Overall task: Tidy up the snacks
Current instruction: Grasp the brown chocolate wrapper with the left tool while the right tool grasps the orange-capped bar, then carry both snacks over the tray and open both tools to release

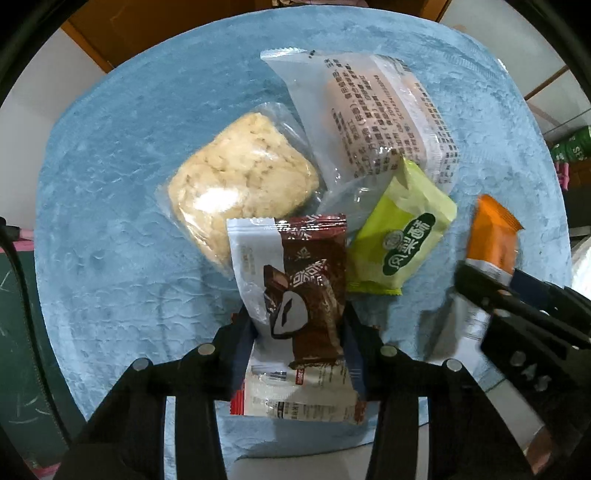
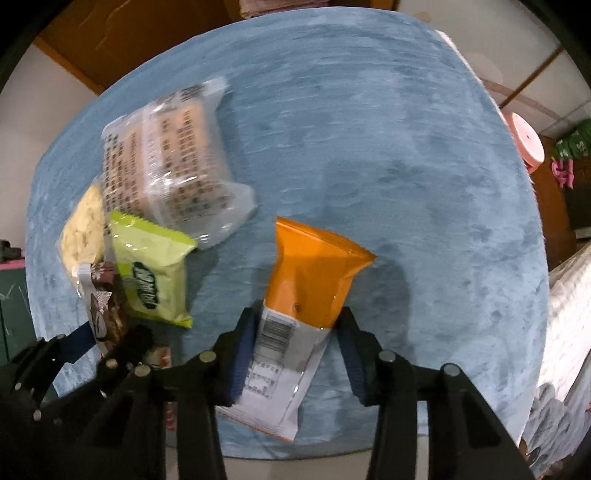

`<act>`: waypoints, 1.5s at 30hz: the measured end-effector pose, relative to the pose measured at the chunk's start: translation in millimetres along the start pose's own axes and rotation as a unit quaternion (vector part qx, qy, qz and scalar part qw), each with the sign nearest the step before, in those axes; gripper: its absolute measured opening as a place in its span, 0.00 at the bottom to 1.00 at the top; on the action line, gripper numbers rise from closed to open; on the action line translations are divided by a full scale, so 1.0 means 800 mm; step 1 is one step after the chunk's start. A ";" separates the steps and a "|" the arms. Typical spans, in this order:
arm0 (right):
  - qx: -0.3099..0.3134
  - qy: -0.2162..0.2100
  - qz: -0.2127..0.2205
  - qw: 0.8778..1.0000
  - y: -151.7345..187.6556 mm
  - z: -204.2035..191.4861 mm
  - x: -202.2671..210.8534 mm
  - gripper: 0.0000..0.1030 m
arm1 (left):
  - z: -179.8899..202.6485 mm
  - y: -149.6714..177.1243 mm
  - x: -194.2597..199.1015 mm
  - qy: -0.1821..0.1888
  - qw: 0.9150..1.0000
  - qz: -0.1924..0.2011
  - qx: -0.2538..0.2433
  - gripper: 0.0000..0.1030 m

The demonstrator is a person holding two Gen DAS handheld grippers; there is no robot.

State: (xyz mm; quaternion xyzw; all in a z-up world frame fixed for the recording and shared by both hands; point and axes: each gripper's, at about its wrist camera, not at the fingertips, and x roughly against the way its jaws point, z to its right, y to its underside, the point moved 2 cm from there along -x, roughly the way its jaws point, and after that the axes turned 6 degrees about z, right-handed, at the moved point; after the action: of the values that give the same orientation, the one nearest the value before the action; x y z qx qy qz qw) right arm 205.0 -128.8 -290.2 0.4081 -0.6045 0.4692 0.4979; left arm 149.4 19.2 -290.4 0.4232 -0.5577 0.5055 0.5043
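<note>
My left gripper (image 1: 299,325) is shut on a brown-and-white chocolate snack pack (image 1: 295,291), held above the blue cloth. Just beyond it lie a clear-wrapped rice cake (image 1: 240,177), a translucent printed pack (image 1: 373,110) and a green pineapple-cake pack (image 1: 402,236). My right gripper (image 2: 295,332) is shut on an orange-and-white snack pack (image 2: 306,288), which stands up from the cloth; it also shows at the right of the left wrist view (image 1: 491,236). The snack pile sits to the left in the right wrist view: the green pack (image 2: 151,273), the printed pack (image 2: 170,158) and the chocolate pack (image 2: 107,306).
A blue cloth (image 1: 110,221) covers the round table (image 2: 406,166). A pink roll (image 2: 528,144) lies past the table's right edge. Brown wooden furniture (image 1: 147,29) stands behind. A green board (image 1: 14,332) is at the left.
</note>
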 end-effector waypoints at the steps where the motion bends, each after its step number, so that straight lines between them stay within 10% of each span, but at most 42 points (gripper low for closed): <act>1: -0.004 -0.002 0.001 1.000 0.002 0.006 0.002 0.42 | 0.001 0.002 -0.001 -0.001 1.000 0.002 -0.001 0.41; 15: -0.059 -0.085 0.079 0.991 0.046 0.085 0.108 0.42 | -0.008 0.029 0.118 0.014 0.996 0.081 0.037 0.37; 30: 0.011 -0.141 0.219 0.965 0.110 0.101 0.285 0.42 | 0.027 0.159 0.333 0.002 0.968 0.251 0.024 0.37; 45: 0.121 -0.132 0.236 0.955 0.229 0.079 0.319 0.42 | 0.069 0.268 0.313 0.011 0.976 0.217 0.018 0.37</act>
State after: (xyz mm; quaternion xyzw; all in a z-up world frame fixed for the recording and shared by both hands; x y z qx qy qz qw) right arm -28.7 -155.6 -72.2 0.3699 -0.6825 0.5848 0.2355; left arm -101.6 1.8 -70.7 0.2951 -0.6215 0.6174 0.3813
